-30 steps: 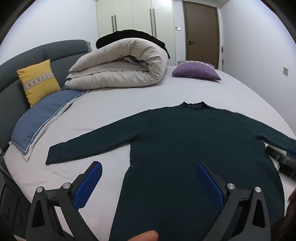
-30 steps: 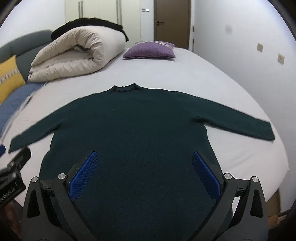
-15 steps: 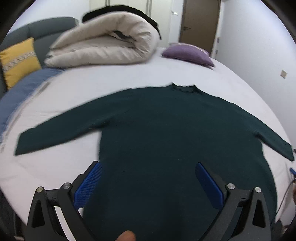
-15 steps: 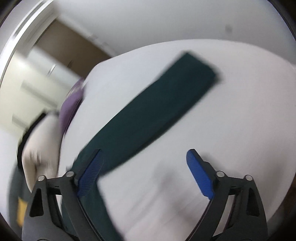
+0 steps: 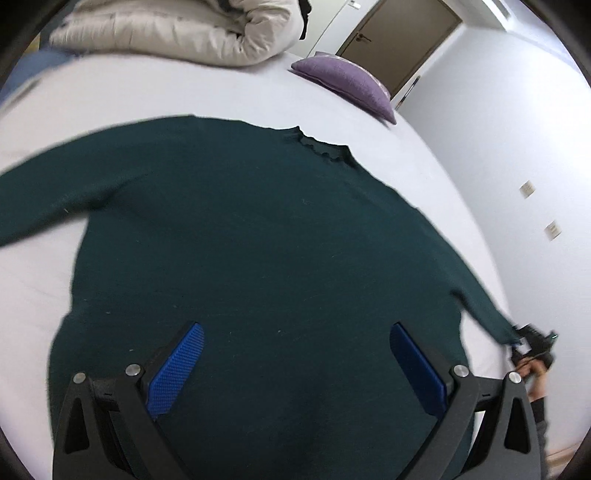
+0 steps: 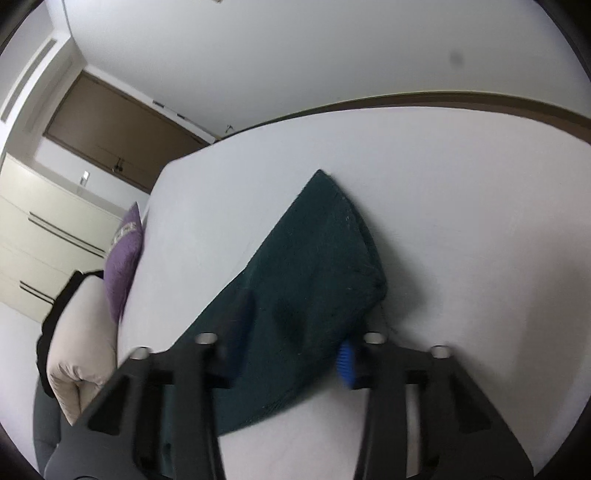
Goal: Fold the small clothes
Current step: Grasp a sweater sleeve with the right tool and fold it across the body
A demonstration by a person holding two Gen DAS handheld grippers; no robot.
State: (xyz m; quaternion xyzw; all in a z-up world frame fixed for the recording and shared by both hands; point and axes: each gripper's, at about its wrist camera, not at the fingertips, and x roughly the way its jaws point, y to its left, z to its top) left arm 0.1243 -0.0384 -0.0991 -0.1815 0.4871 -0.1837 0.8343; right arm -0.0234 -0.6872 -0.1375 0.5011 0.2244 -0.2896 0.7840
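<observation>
A dark green long-sleeved sweater [image 5: 258,221] lies spread flat on the white bed [image 5: 110,96], collar toward the far side. My left gripper [image 5: 295,332] hovers open over the sweater's lower body, with nothing between its blue pads. At the far right my right gripper [image 5: 532,341] is at the cuff of the sweater's right sleeve. In the right wrist view that sleeve end [image 6: 317,251] is bunched and tented between the jaws of my right gripper [image 6: 295,328], which are closing on it. Cloth hides most of one pad.
A rolled beige duvet [image 5: 177,29] and a purple pillow [image 5: 343,81] lie at the far end of the bed. A brown door [image 5: 399,40] and a white wall stand beyond. The bed's right edge [image 6: 480,110] runs near the sleeve.
My right gripper swung from over the sweater's body out to the right sleeve, rolled over, and closed from wide open onto the cuff. My left gripper moved right and dipped toward the sweater's body, staying open.
</observation>
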